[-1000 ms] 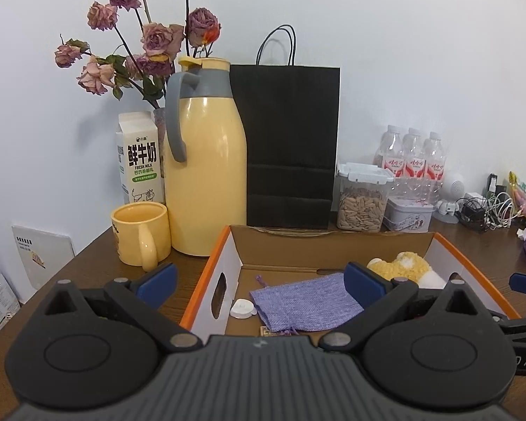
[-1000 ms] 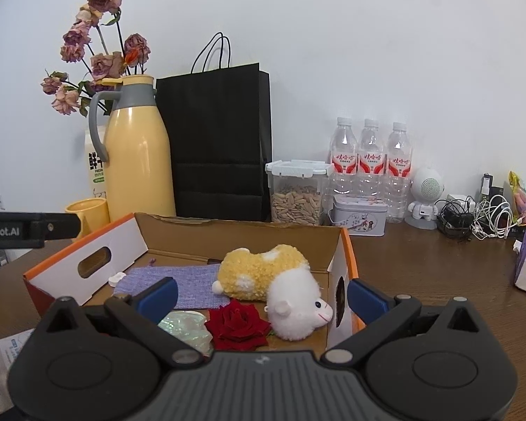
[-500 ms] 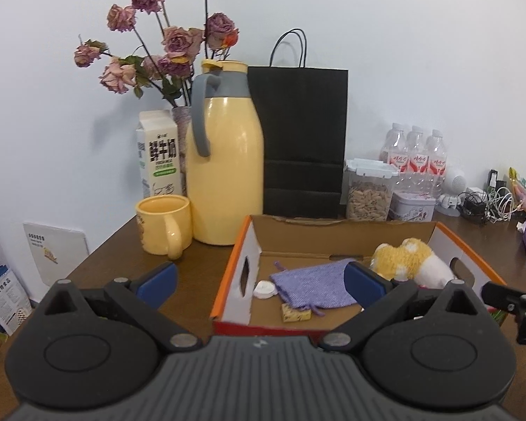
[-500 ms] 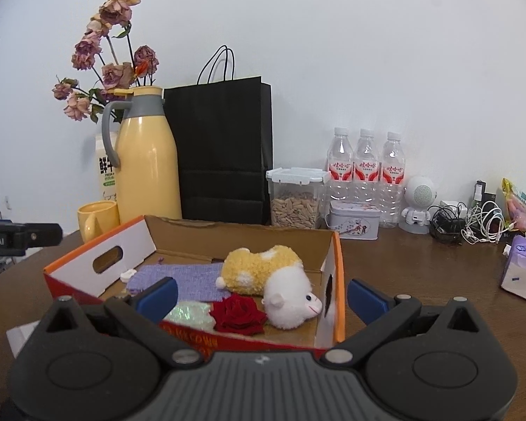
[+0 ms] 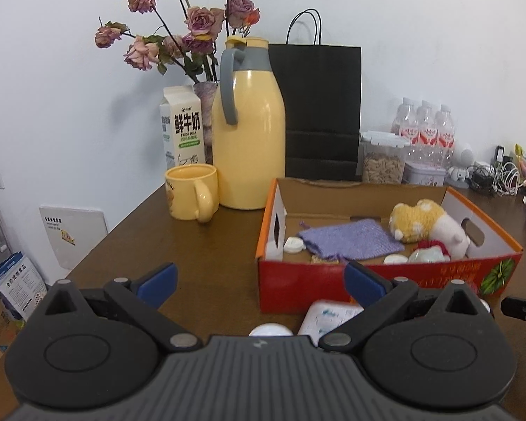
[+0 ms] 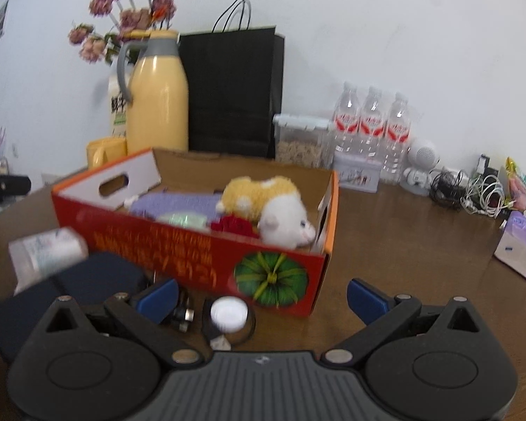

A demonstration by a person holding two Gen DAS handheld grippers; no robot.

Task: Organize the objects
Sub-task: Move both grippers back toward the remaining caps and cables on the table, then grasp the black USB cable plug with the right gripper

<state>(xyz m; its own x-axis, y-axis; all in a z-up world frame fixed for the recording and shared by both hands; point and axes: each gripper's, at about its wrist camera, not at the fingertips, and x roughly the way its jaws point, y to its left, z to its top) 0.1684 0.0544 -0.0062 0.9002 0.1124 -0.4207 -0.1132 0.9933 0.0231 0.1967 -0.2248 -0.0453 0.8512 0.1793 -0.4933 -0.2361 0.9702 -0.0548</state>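
A: What was in the box [image 5: 385, 282]?

B: The box stood on the desk [image 5: 193, 256] and it held a purple cloth pouch [image 5: 350, 242], a plush toy [image 6: 273, 207] in yellow and white, a red rose [image 6: 233, 226], and two small white round caps [image 5: 294, 245]. One pale shiny thing lay beside the rose, but I could not tell what it was.

A: And the grippers?

B: The left gripper [image 5: 259, 280] was wide open and held nothing. The right gripper [image 6: 261, 293] was also wide open and empty. Both were in front of the box, apart from it.

A: What lay outside the box?

B: In front of it there was a white packet [image 6: 47, 249], a dark pouch [image 6: 70, 287], partly hidden by the right gripper, and a white cap [image 6: 229, 310] on a dark part that was blurred.

A: What was behind?

B: One yellow jug [image 5: 248, 133], one yellow mug [image 5: 191, 191], one milk carton [image 5: 183, 126], one black paper bag [image 5: 321, 108], three water bottles [image 6: 371, 122], and one clear jar [image 6: 299, 138] that held something like seeds.
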